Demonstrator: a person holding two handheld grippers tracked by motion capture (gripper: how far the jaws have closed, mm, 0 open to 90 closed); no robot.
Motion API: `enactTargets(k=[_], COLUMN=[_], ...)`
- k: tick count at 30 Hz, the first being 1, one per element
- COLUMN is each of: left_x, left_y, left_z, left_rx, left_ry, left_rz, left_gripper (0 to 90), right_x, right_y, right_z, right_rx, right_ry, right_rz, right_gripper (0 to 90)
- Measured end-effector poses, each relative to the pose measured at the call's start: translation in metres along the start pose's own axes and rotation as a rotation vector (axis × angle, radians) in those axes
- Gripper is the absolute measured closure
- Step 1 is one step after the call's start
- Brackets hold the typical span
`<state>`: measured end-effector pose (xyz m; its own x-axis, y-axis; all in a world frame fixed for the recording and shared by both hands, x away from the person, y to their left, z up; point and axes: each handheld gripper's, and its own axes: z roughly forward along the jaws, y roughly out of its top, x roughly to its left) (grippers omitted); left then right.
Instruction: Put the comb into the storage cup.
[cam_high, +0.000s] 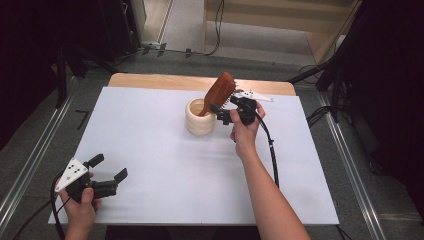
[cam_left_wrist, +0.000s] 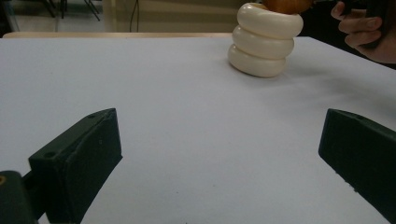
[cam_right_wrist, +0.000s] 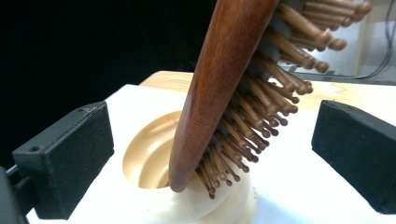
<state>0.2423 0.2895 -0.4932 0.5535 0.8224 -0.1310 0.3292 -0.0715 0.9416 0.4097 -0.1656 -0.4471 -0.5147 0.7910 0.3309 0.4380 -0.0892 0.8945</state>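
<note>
**Standing brush, jaws apart on either side**

Looking along the right gripper, we saw its two black jaws spread wide, with the wooden hairbrush between them and touching neither. The brush stood tilted, its narrow end down inside the cream ribbed cup, its back toward one jaw and its wooden bristles toward the other. In the high view the brush head leaned up and away over the cup's rim, and the cup sat on the white table cover just beside our right hand, which reached forward with the forearm stretched across the table.

Our left gripper rested well apart, near the front left corner, jaws wide open with nothing between them but bare cover. Our left hand held it low, pointed toward the cup.
</note>
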Motion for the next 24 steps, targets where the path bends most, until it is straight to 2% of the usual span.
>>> enactTargets(k=[6,16,24], left_x=[0.0,0.0,0.0], left_y=[0.0,0.0,0.0], left_z=[0.0,0.0,0.0], left_rx=[-0.003,-0.002,-0.002], left_ry=[-0.001,0.0,0.0], left_rz=[-0.001,0.002,0.003], left_gripper=[0.0,0.0,0.0], right_x=[0.003,0.006,0.005], right_y=[0.002,0.003,-0.001], right_z=[-0.005,-0.019,-0.034], right_rx=[0.004,0.006,0.008], right_ry=[-0.014,-0.043,-0.051], right_rz=[-0.029,-0.105,-0.132], right_gripper=[0.0,0.0,0.0])
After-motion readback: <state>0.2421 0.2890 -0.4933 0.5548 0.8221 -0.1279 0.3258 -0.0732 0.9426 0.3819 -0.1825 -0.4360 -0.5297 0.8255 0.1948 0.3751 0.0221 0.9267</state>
